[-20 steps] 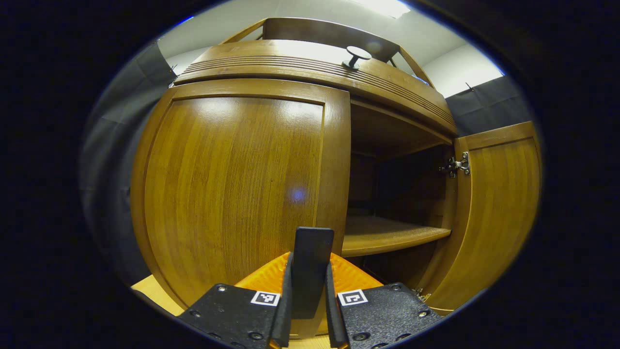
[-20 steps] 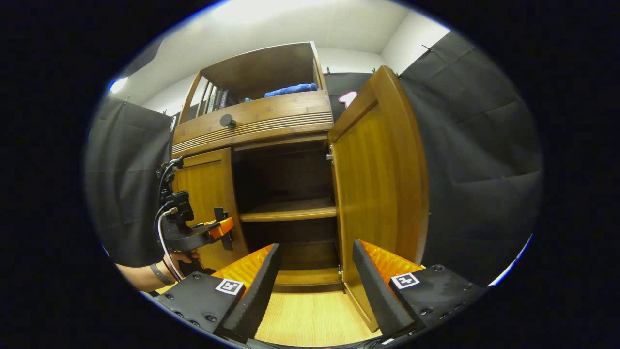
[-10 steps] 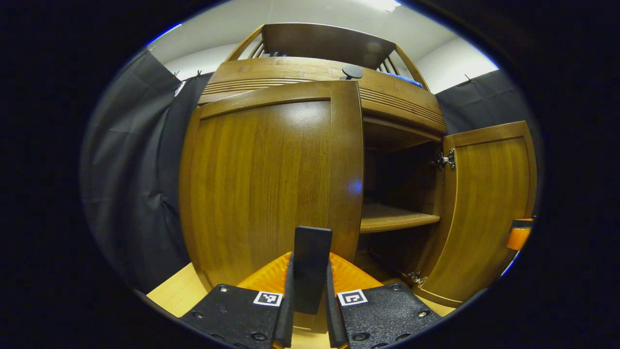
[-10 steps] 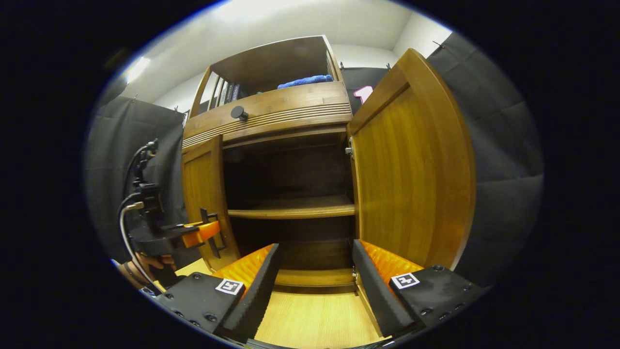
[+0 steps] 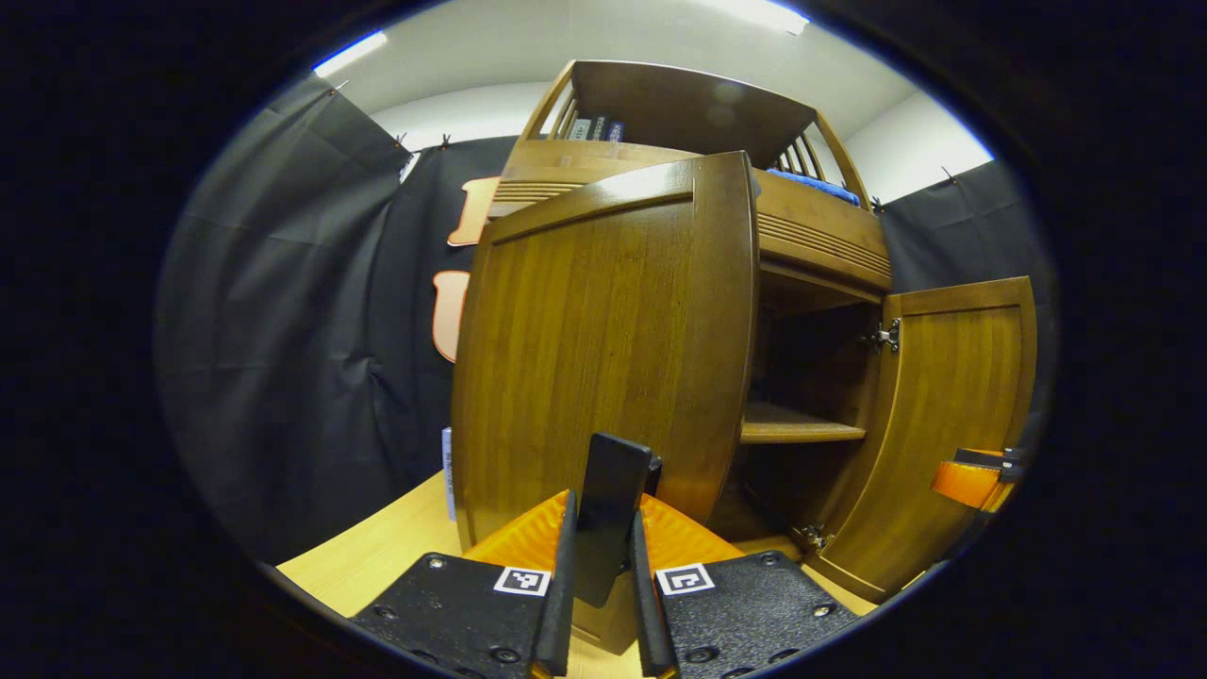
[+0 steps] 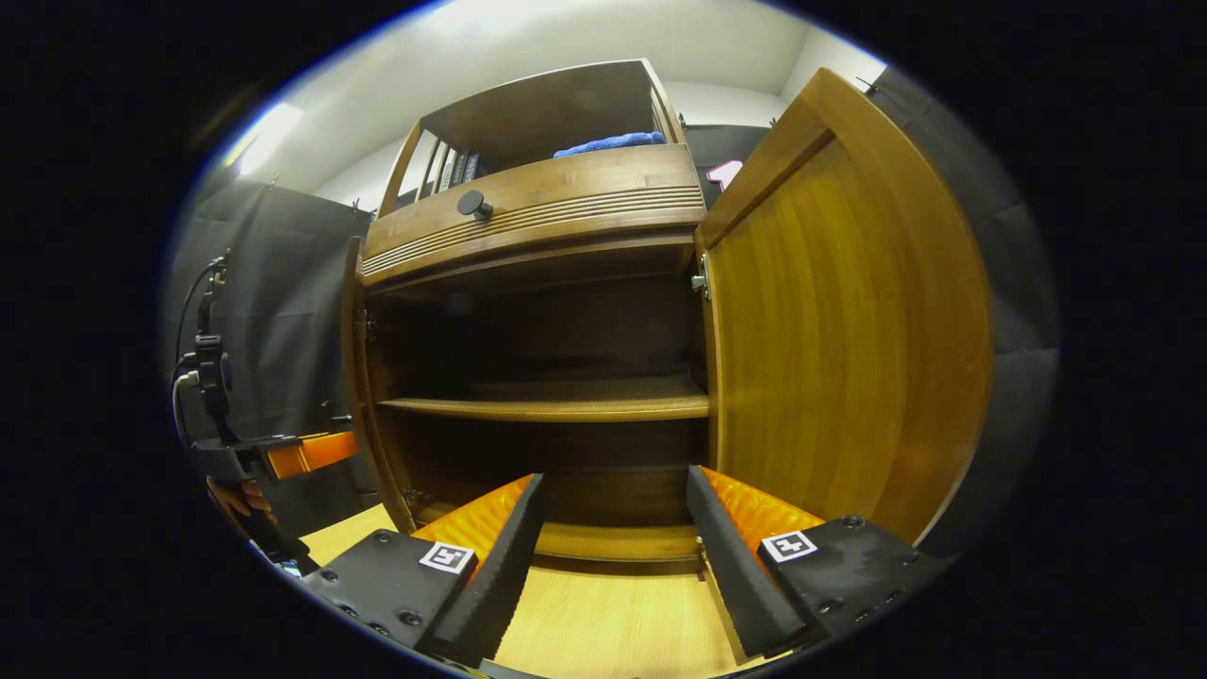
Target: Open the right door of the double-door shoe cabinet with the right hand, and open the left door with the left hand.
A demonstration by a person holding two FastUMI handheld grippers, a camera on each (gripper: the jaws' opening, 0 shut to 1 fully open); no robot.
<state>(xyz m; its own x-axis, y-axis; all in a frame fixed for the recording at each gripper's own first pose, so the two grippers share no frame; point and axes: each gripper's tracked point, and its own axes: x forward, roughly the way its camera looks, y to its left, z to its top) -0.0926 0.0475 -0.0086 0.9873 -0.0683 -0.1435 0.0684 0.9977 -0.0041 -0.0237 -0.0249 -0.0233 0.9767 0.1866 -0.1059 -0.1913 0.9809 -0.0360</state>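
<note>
The left door of the wooden shoe cabinet stands swung well out from the cabinet front. My left gripper is shut on its black upright handle. The right door is wide open, its inner face and hinge showing. In the right gripper view the left door appears edge-on, the right door fills the right side, and the dark inside with its shelf lies open. My right gripper is open with nothing between its fingers, a little in front of the cabinet base.
A drawer with a round black knob sits above the doors, and an open top shelf holds books and a blue cloth. Light wooden floor runs in front. A hand holds the left gripper at far left.
The left door has swung steadily outward with my left gripper shut on its handle, from nearly closed to well open. My right gripper has drifted closer to the cabinet, staying open.
</note>
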